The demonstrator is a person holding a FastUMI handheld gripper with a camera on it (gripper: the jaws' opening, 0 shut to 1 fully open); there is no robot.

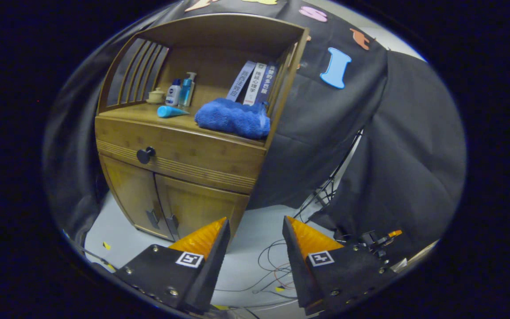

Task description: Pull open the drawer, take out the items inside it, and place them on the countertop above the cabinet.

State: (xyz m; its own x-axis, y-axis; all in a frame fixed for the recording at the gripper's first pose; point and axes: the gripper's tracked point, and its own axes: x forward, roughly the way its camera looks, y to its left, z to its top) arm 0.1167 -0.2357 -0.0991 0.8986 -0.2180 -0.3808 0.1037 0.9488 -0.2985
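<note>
Fingers spread wide, holding nothing, gripper (255,248) well back from the cabinet (184,177) and off to its right, pointed at bare floor and loose cables (272,266).

Drawer (179,153) fully shut, front flush with the cabinet face, its dark round knob (145,154) near the left end and far from the fingers. Contents hidden behind the closed front; impossible to say from here what lies inside, or how many things.

On the table above the drawer: a blue towel (233,117) bunched at the right front, a blue tube (171,111) lying on its side to its left, further back two bottles (180,92) and a small lidded cup (156,95), with books (253,83) leaning at the far right. Cannot tell whether any of these came out of the drawer.

Judging by the shut drawer and empty fingers, either nothing begun or everything finished and closed again; no telling which. If at the start: reach for the knob, pull, lift items out, set them on the table.

Two lower doors (166,208) also shut. Cabinet's left side lost in shadow; base partly cut off by the left finger. Tripod legs (326,190) visible beneath the black cloth on the right.
</note>
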